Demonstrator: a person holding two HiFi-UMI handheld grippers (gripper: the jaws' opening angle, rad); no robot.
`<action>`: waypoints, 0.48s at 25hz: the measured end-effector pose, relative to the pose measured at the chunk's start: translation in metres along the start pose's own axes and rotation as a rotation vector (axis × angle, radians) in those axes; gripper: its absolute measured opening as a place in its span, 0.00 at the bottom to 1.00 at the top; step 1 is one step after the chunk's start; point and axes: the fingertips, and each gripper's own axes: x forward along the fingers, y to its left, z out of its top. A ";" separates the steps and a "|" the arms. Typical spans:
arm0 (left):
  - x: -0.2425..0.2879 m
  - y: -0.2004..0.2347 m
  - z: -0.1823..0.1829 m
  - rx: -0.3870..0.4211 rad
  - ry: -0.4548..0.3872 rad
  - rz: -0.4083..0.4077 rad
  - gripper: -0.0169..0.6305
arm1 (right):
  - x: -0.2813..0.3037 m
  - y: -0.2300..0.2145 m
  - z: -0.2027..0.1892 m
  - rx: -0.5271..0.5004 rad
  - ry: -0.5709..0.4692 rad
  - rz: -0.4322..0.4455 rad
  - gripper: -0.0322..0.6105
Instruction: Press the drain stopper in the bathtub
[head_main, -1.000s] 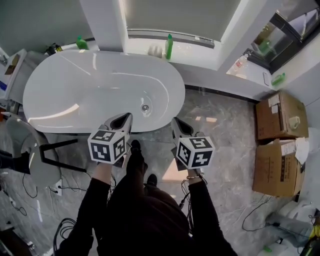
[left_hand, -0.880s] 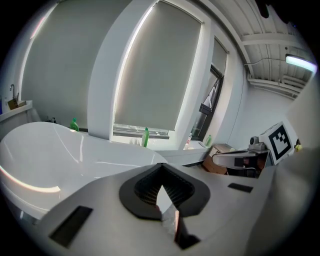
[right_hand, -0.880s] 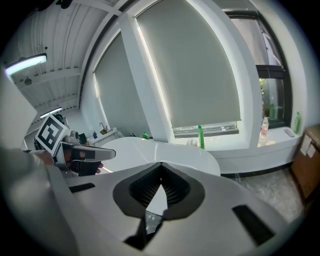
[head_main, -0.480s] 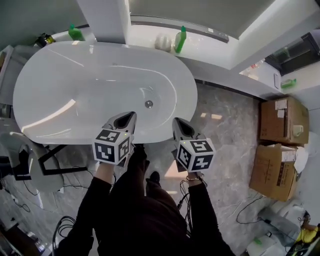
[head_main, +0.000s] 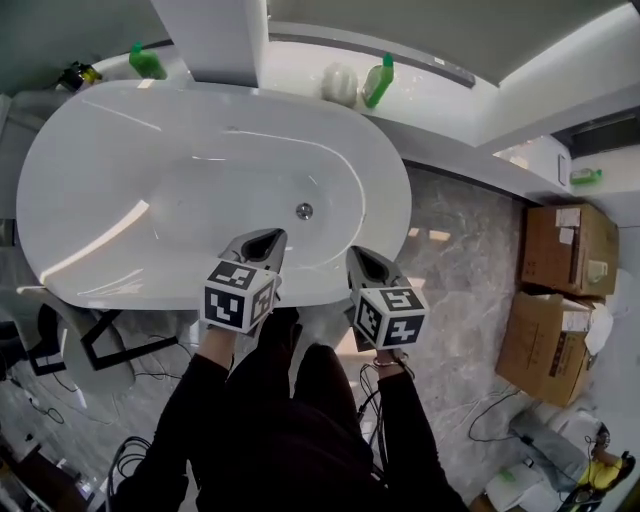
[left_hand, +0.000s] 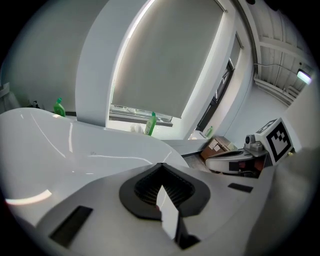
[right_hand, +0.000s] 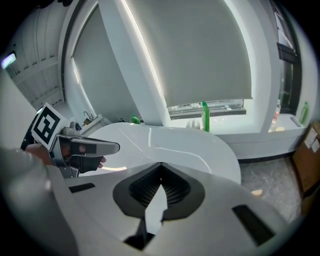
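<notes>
Edged forward to near rim of bathtub (head_main: 150, 170): left gripper (head_main: 268, 238), right gripper (head_main: 357, 256) | both pinched together, empty | drain stopper (head_main: 304, 211) on tub floor toward right end, untouched | press likely next

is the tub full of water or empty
Empty: the bathtub shows a bare white floor with no waterline, and the drain stopper is plainly visible. Whether it is pressed down cannot be told.

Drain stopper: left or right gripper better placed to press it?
Left, probably. The left gripper has its tip already over the bathtub rim, nearer the drain stopper; the right gripper sits further out at the tub's edge. Both are shut and empty.
</notes>
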 end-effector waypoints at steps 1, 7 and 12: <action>0.002 0.002 0.000 -0.003 0.004 -0.005 0.04 | 0.004 0.000 0.001 -0.001 0.006 -0.002 0.05; 0.014 0.015 -0.002 -0.018 0.026 -0.019 0.04 | 0.024 0.002 0.001 -0.007 0.045 -0.008 0.05; 0.021 0.029 -0.004 -0.029 0.037 -0.024 0.04 | 0.038 0.005 0.001 -0.005 0.060 -0.017 0.05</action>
